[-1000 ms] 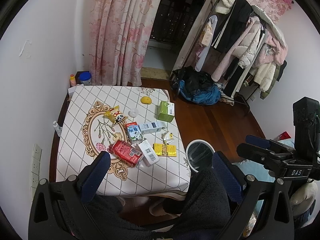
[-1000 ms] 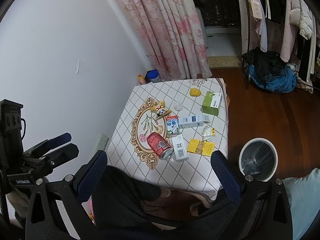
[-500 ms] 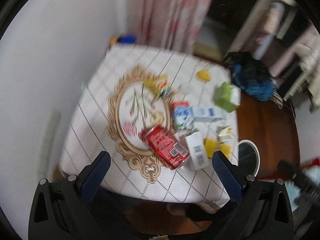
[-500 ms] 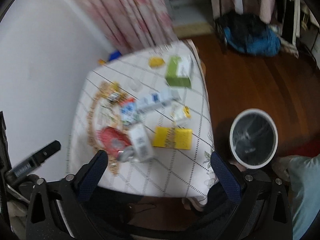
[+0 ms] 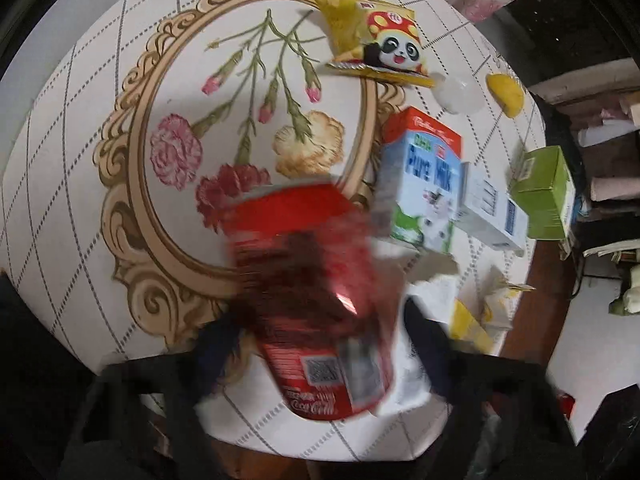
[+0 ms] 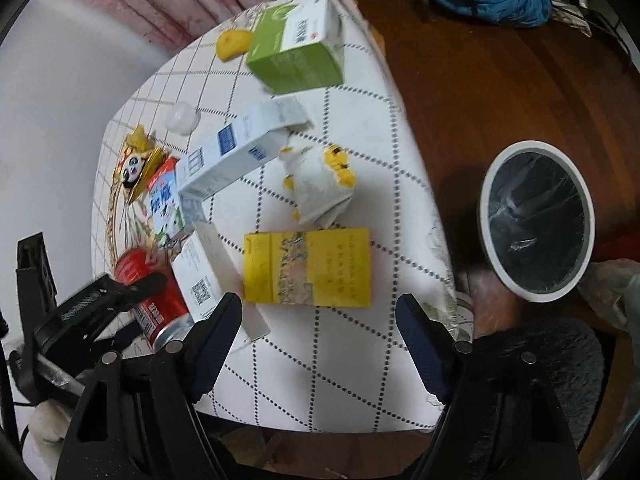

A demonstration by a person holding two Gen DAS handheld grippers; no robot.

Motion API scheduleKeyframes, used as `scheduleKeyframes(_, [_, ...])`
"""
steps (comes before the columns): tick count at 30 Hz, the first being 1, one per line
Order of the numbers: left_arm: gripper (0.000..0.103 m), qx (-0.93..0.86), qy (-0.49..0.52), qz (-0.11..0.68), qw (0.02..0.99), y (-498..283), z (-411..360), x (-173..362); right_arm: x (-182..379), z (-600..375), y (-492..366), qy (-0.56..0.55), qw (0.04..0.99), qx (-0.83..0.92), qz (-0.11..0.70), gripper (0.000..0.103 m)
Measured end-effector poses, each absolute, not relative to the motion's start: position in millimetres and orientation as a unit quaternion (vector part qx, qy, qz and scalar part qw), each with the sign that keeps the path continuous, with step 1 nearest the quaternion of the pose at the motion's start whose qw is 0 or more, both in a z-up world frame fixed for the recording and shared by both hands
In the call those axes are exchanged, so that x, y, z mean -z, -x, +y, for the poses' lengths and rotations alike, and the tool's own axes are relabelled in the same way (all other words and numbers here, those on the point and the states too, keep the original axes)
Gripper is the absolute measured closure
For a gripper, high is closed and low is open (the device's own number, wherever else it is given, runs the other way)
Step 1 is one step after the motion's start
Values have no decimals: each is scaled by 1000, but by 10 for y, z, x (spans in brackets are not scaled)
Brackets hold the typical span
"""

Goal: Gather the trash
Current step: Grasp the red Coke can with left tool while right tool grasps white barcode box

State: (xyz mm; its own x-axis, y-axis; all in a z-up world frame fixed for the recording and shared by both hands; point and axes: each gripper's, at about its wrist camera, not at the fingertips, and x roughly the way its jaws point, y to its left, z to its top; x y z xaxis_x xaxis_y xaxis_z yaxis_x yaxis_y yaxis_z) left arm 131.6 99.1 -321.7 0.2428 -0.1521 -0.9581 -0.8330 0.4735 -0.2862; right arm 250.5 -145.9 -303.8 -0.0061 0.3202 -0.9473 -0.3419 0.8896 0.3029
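1. The left hand-held gripper (image 5: 320, 344) is down low over the near edge of the table (image 5: 60, 168), its two fingers spread wide on either side of a red cola can (image 5: 320, 300) that lies on its side. The picture is blurred there, so I cannot tell whether the fingers touch the can; the jaws stand apart, not clenched on it.
2. The right hand-held gripper (image 6: 320, 344) hangs released as well, fingers wide, just short of a flat yellow packet (image 6: 308, 266) lying on the checked tablecloth.
3. Just left of the yellow packet lies a white carton (image 6: 204, 276) with a square code on it, right beside the can.
4. Further in, a milk carton (image 5: 424, 184) printed "Pure Milk" lies against a long white-and-blue box (image 6: 240, 148), and a green box (image 6: 296, 52) sits near the far corner with a yellow lump (image 6: 232, 42) beside it.
5. A crumpled white-and-yellow wrapper (image 6: 320, 184) lies between the long box and the yellow packet.
6. A yellow snack bag with a panda face (image 5: 372, 44) rests on the gold oval frame of the cloth.
7. On the wooden floor (image 6: 480, 80) to the right of the table stands a round white bin (image 6: 536, 220) with a dark liner.
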Motion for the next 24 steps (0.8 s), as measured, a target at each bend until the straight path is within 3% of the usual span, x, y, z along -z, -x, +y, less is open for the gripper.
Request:
scheduleKeyframes(7, [37,-276,294,595,696,-841,1081,3031,3084,-896,-2261,46,679,-291,672,22])
scheduleKeyframes(13, [36,-274,344,585,681,-444,1286,3187,3350,-311,-1999,117,666,-310,668,24])
scheduleKeyframes(16, [41,-277,342,579,686,-354,1281,3206,3417,-114,-1860,168,678,-309,646,49])
scheduleKeyframes(17, [41,-276,341,578,688,-345,1272,3200,3420,-74,-1825,180,677,-310,643,53])
scheduleKeyframes(24, [41,-267,321,579,700,39,1029,3098,3458,-278,-1537,185,656,-299,668,53])
